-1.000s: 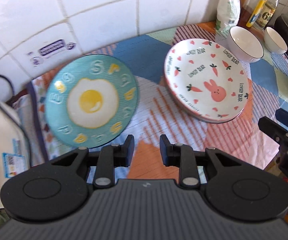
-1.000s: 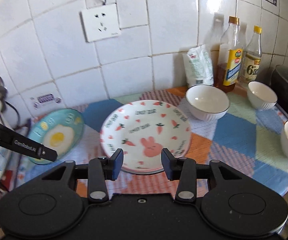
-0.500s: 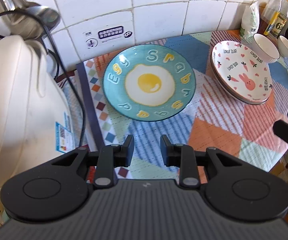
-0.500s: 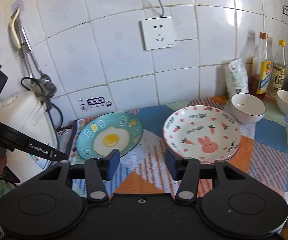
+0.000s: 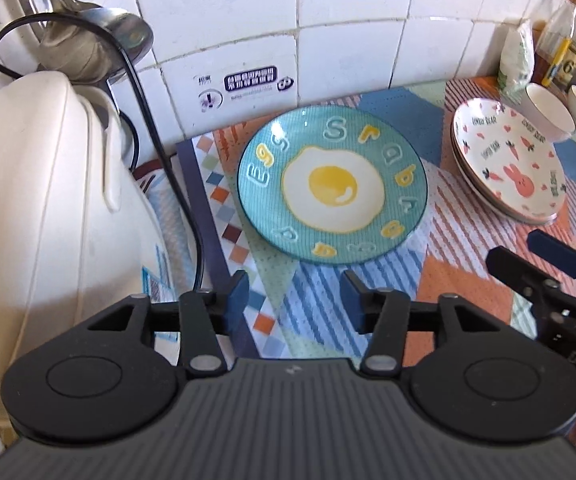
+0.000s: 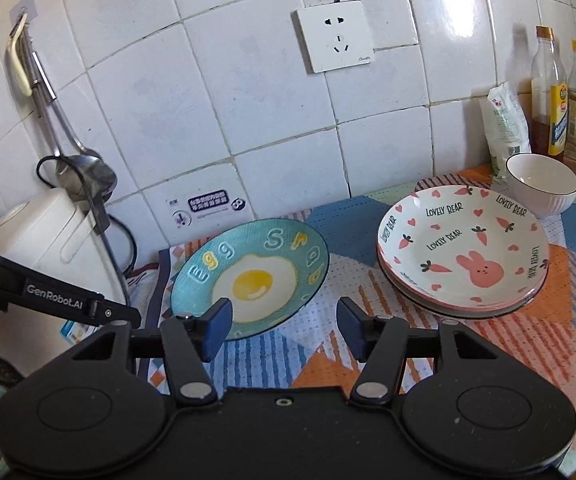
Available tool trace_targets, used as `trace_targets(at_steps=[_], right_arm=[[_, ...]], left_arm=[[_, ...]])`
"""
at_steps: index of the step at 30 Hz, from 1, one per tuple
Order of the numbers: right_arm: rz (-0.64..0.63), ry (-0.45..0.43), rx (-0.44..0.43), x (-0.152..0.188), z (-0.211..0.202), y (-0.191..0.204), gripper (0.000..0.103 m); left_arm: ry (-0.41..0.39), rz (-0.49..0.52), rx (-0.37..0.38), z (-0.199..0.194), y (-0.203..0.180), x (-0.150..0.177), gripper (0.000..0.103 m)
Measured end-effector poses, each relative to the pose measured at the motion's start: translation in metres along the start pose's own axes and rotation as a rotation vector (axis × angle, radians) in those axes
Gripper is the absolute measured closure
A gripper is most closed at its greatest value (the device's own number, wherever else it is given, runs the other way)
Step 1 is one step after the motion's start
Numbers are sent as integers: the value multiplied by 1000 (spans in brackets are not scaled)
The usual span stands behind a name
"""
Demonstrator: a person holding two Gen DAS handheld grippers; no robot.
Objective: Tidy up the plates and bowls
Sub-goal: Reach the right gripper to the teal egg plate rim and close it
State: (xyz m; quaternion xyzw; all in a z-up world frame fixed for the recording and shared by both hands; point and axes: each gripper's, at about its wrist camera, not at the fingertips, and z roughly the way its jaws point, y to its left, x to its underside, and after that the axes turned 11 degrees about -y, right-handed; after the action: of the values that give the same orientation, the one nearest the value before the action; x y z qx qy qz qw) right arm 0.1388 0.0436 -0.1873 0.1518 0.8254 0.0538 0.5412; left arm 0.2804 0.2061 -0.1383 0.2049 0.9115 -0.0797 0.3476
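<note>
A teal plate with a fried-egg picture point(image 5: 332, 190) lies on the patterned cloth; it also shows in the right wrist view point(image 6: 249, 276). A stack of white plates with a pink rabbit point(image 5: 510, 166) sits to its right, also seen in the right wrist view point(image 6: 462, 256). White bowls point(image 6: 542, 184) stand behind the stack. My left gripper point(image 5: 294, 300) is open and empty, just in front of the teal plate. My right gripper point(image 6: 283, 326) is open and empty, in front of and between the two plates.
A white rice cooker point(image 5: 47, 208) with a black cord stands at the left. Ladles point(image 6: 83, 172) hang on the tiled wall. Two bottles point(image 6: 550, 96) and a bag point(image 6: 504, 120) stand at the back right. A wall socket point(image 6: 338, 36) is above.
Both grippers have pulled back and swung left; the teal plate now lies centred ahead of the left gripper. Both sets of jaws have opened wider. The plates have not moved.
</note>
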Motion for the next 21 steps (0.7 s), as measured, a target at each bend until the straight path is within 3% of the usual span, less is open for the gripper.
trace_targets(at_steps=[4, 10, 21], right_arm=[[34, -24, 0, 7, 22, -9, 40], [73, -2, 6, 18, 52, -16, 40], [185, 67, 7, 39, 107, -27, 43]], left_arm=[[-20, -7, -15, 14, -2, -1, 42], [-17, -81, -37, 44, 0, 0, 37], [65, -139, -125, 95, 4, 1, 36]])
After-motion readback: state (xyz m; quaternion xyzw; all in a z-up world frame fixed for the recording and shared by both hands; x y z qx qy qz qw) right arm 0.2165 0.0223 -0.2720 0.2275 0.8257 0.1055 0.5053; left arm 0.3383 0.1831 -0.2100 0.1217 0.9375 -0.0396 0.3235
